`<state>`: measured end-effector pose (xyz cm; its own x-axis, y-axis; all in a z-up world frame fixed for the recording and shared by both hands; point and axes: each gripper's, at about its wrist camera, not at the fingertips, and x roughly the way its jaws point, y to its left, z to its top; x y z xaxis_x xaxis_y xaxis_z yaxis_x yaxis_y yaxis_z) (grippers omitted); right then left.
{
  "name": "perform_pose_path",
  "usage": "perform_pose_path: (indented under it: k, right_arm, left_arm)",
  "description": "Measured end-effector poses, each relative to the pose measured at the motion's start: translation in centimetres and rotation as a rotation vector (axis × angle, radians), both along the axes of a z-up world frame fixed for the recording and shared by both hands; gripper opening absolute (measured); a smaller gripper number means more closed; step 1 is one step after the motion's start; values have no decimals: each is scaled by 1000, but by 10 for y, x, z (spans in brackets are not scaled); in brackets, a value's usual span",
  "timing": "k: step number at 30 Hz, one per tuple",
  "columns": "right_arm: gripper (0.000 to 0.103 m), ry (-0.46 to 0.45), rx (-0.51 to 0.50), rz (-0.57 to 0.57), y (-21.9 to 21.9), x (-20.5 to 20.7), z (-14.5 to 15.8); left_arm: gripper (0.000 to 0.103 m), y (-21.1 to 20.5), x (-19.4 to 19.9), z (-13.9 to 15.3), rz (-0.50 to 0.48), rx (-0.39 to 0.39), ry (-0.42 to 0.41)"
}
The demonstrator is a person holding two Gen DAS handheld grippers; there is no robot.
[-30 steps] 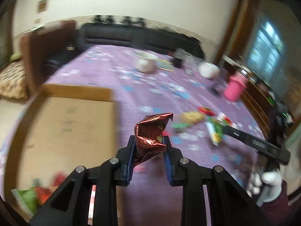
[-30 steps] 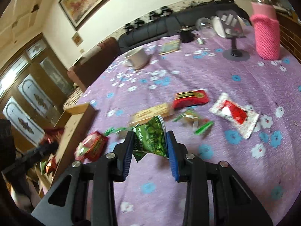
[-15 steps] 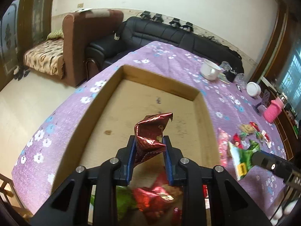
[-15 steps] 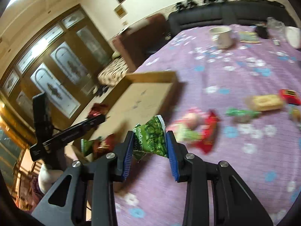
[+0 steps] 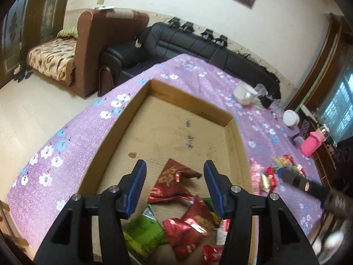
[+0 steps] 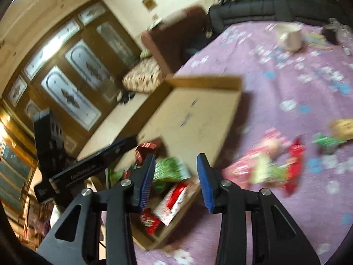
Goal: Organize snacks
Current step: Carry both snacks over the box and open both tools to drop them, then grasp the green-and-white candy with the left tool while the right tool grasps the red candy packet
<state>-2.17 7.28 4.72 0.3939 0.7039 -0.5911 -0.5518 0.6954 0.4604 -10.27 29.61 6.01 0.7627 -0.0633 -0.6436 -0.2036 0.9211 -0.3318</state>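
Note:
My left gripper (image 5: 174, 164) hovers over the cardboard box (image 5: 189, 101) with its jaws opening. The dark red foil packet (image 5: 172, 183) lies loose on the box floor below them, touching neither pad. My right gripper (image 6: 176, 158) hangs over the box's near corner (image 6: 205, 80), its jaws opening too. The blurred green packet (image 6: 169, 170) sits below the gap among other packets, clear of the right pad. Several snacks lie in the box's near end, among them a green bag (image 5: 143, 236) and a red one (image 5: 189, 223).
Loose snacks (image 6: 264, 163) lie on the purple flowered cloth right of the box. Farther back stand a white mug (image 5: 245, 92), a white bowl (image 5: 291, 118) and a pink bottle (image 5: 312, 143). The table's edge runs along the left, with an armchair and a black sofa beyond.
The left jaws spread and the red foil packet dropped into the box. The right gripper swung over the box corner, its jaws widened and the green packet slipped down out of them.

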Motion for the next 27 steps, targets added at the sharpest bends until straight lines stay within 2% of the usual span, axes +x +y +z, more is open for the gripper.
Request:
perform_pose_path:
  k: [3, 6, 10, 12, 14, 16, 17, 18, 19, 21, 25, 27]
  right_arm:
    - [46, -23, -37, -103, -38, 10, 1]
    - [46, 24, -54, -164, -65, 21, -13]
    - [47, 33, -97, -169, -59, 27, -27]
    - [50, 39, -108, -166, -56, 26, -33]
    - [62, 32, -147, -178, -48, 25, -37]
    - [62, 27, -181, -204, -43, 30, -42]
    - [59, 34, -181, -207, -42, 33, -45]
    - [49, 53, -180, -204, -42, 37, -49]
    - [22, 68, -183, -202, -45, 37, -51]
    - [19, 80, -159, -205, -56, 37, -52]
    - [12, 49, -190, -230, -78, 28, -47]
    - [12, 30, -195, -247, -95, 20, -44]
  left_arm:
    - [61, -8, -7, 7, -12, -4, -38]
    - [61, -25, -9, 12, -71, -5, -57]
    - [61, -63, -8, 20, -188, 66, -69]
    - [61, -75, -8, 23, -227, 92, -74]
    - [61, -85, -7, 26, -255, 111, -77]
    - [61, -93, -4, 27, -272, 119, -73]
    - [61, -96, -2, 27, -279, 119, -71]
    - [61, -100, -1, 27, -289, 119, -68]
    - [61, -105, 1, 28, -305, 121, -64]
    - [61, -118, 2, 27, -339, 135, -57]
    - [61, -152, 13, 21, -418, 185, -11]
    - [61, -167, 23, 12, -443, 211, 29]
